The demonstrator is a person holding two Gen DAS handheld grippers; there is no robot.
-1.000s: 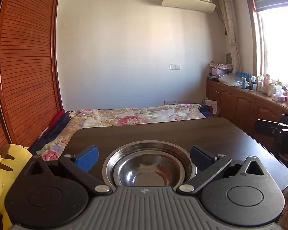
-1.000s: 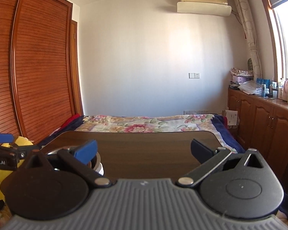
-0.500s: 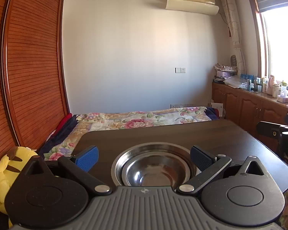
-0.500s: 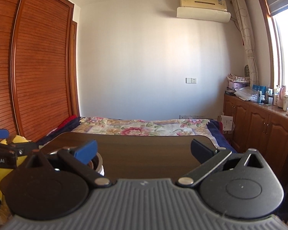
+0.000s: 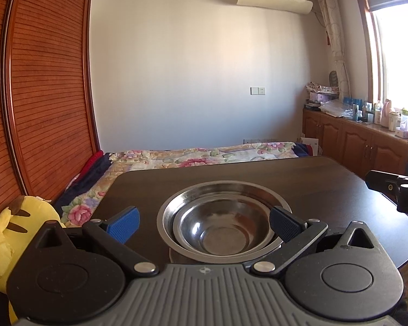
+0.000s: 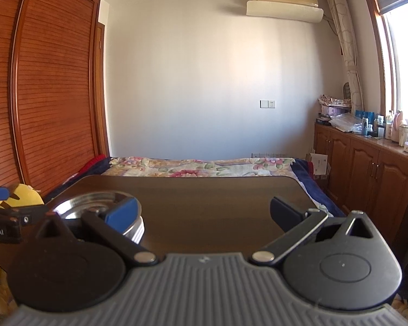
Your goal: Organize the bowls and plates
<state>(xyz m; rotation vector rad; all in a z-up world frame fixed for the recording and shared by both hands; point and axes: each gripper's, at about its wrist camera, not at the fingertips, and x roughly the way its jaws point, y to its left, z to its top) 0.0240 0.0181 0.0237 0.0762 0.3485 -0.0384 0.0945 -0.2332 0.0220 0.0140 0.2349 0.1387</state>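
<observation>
On the dark table: nested steel bowls, both grippers spread and empty.

I read the table as the largest item, with the outer steel bowl at 12 o'clock of the left gripper and the smaller inner bowl seated inside it. The right gripper has this stack at its 9 o'clock. I judge the bowls light, rigid and slippery; I would pinch the rim wall. The only legible writing is "bot.AI" on the left gripper body.

Left gripper fingers spread wide; right gripper likewise.
</observation>
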